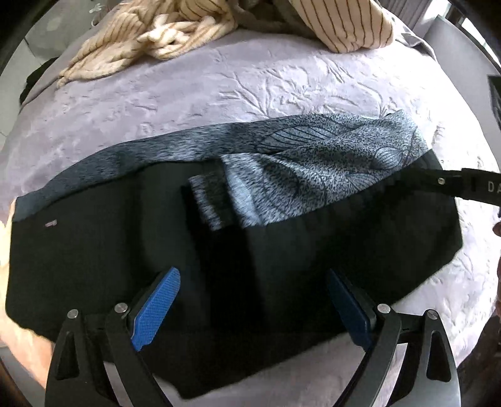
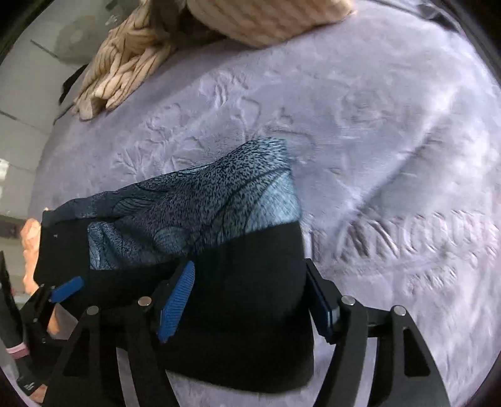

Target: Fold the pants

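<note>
One pair of pants [image 1: 219,250] lies on the bed [image 1: 219,87] I am working over, and I count two tools above it. My left tool [image 1: 253,310] sits at the bottom of the left wrist view with its blue pads [image 1: 156,308] spread wide, black cloth showing between them but not pinched. My right tool [image 2: 247,300] fills the bottom of the right wrist view, likewise spread, its right pad just at the right edge of the black fabric. The pants are folded into a broad dark band across the lower middle of both frames: black fabric nearest me, and a grey-blue speckled panel with thin dark line markings showing along the upper edge. I see one striped cream blanket [image 1: 141,40] bunched at the upper left of the frame, well apart from the pants, and one striped cream pillow [image 1: 344,22] at the top. The bed's cover is pale lilac with an embossed leafy pattern.
</note>
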The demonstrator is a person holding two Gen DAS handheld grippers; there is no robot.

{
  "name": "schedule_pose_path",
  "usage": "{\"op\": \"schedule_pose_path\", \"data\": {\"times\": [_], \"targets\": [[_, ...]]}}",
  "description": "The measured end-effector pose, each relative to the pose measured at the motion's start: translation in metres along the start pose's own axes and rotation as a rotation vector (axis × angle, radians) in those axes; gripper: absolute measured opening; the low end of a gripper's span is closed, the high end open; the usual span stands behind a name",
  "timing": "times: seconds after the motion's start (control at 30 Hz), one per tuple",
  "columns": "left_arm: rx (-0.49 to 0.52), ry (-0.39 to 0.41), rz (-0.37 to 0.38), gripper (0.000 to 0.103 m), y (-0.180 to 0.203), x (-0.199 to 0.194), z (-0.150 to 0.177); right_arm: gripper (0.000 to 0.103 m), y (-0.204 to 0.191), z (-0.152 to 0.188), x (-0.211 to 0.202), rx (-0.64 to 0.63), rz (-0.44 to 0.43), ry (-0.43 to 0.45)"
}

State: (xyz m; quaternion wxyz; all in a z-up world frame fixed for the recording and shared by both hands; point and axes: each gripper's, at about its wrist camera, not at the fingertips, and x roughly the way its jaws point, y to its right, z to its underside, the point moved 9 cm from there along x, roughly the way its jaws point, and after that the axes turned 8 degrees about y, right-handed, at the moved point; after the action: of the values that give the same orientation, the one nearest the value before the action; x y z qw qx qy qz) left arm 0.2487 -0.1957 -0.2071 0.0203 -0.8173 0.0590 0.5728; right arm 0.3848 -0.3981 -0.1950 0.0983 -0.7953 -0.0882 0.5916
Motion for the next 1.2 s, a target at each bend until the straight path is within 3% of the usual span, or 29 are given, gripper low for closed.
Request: {"op": "schedule_pose_path", "data": {"times": [0.1, 0.33, 0.6, 0.87, 1.2], "targets": [[-0.021, 0.001, 0.005, 0.095, -0.009, -0.014, 0.007, 0.08, 0.001, 0.009, -0.022, 0.024, 0.013, 0.018], [-0.054, 0.001, 0.005, 0.095, -0.027, -0.041, 0.029, 0.08, -0.022, 0.053, -0.051, 0.026, 0.004, -0.032], [-0.119, -0.002, 0.0, 0.095, -0.063, -0.054, 0.047, 0.081, -0.08, 0.093, -0.039, 0.024, -0.051, -0.135], [-0.208, -0.021, 0.005, 0.095, -0.099, -0.055, 0.074, 0.081, -0.135, 0.112, -0.024, -0.077, -0.058, -0.215], [-0.403, -0.006, 0.025, 0.095, -0.175, -0.047, 0.102, 0.081, -0.185, 0.128, 0.01, -0.214, -0.029, -0.268]]}}
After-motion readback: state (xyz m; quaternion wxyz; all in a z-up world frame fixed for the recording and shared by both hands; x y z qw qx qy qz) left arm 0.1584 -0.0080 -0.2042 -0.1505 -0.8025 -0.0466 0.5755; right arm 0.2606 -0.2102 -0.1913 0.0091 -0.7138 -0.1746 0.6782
